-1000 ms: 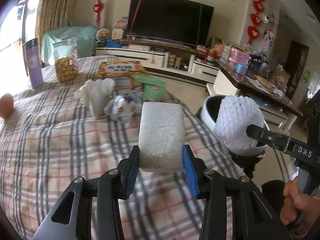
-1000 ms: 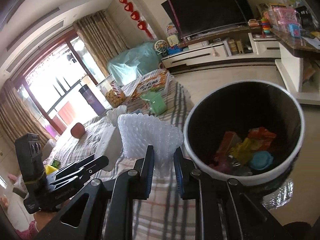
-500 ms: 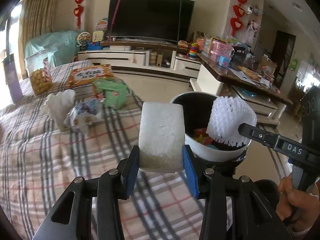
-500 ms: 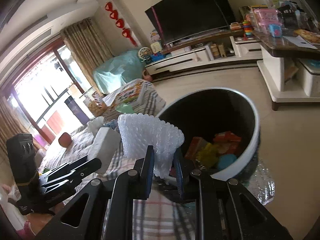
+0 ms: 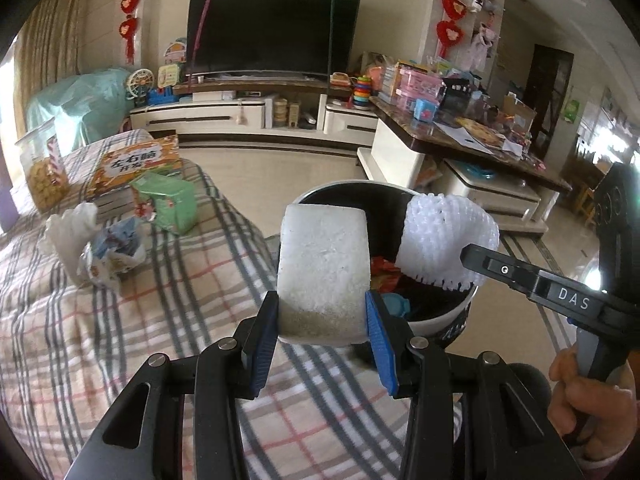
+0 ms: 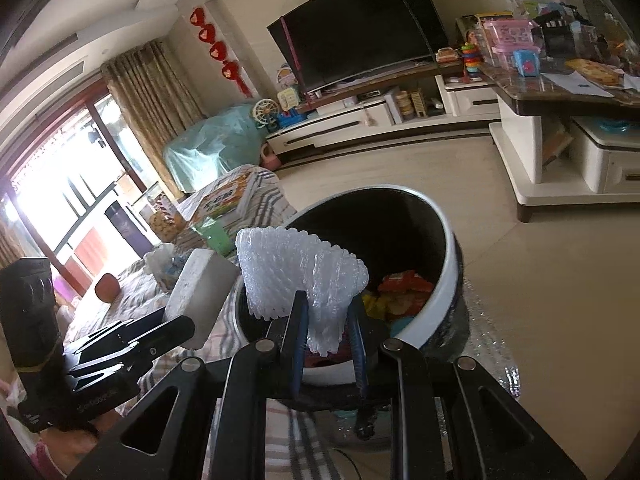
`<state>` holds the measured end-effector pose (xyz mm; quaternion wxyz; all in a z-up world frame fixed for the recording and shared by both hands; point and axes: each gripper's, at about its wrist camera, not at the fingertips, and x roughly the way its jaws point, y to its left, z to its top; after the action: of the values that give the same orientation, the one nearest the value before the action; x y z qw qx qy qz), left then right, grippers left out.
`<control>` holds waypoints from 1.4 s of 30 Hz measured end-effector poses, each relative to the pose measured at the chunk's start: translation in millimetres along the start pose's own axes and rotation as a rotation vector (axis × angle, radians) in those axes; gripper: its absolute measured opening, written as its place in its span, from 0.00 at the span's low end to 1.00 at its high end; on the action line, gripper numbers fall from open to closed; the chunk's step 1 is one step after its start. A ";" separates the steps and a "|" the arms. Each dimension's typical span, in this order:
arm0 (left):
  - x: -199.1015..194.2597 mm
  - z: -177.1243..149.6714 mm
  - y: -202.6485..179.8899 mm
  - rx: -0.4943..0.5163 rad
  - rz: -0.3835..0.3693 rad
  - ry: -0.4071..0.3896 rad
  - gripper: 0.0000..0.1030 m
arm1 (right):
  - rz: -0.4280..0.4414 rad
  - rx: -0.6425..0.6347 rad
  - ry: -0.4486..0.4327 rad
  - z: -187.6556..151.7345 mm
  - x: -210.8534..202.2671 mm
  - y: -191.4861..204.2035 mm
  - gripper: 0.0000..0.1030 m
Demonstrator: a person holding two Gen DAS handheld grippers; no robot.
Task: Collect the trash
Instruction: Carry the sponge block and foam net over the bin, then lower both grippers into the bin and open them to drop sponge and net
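My left gripper [image 5: 322, 330] is shut on a white foam block [image 5: 324, 268], held at the table's edge just short of the round white trash bin [image 5: 448, 316]. The block also shows in the right wrist view [image 6: 200, 292]. My right gripper [image 6: 326, 344] is shut on a white foam fruit net [image 6: 298, 276], held over the bin's [image 6: 444, 292] open mouth. The net also shows in the left wrist view [image 5: 444, 240]. Colourful wrappers [image 6: 400, 292] lie inside the bin.
On the plaid tablecloth [image 5: 120, 336] lie a crumpled wrapper [image 5: 114, 250], a white tissue wad [image 5: 66, 228], a green packet [image 5: 168, 200], a snack box [image 5: 136, 164] and a cookie jar [image 5: 42, 168]. A marble-top table [image 5: 460, 136] stands to the right.
Both grippers have swung right from over the table toward the bin, still holding their loads. The net is now over the bin's mouth and the foam block is at its near rim.
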<state>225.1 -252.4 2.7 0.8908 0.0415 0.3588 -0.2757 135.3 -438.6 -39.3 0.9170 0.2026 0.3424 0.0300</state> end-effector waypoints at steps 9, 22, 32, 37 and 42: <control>17.4 12.3 -10.0 0.027 -0.007 0.009 0.40 | -0.018 0.000 0.005 6.9 5.3 -8.3 0.19; 41.8 26.8 -11.0 0.024 -0.010 0.024 0.41 | -0.037 -0.002 0.048 18.3 23.8 -18.6 0.19; 59.9 35.8 -9.2 0.005 -0.030 0.047 0.42 | -0.039 -0.001 0.070 25.3 33.7 -18.9 0.23; 63.8 38.1 -8.0 -0.007 -0.037 0.054 0.44 | -0.044 -0.011 0.075 27.2 35.5 -17.7 0.23; 61.4 40.6 -9.9 -0.014 -0.056 0.049 0.47 | -0.059 -0.019 0.070 30.7 34.8 -16.0 0.29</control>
<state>281.3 -300.1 -6.8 0.8740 0.0318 0.3834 -0.2970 180.2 -457.2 -46.0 0.9068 0.1823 0.3798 0.0133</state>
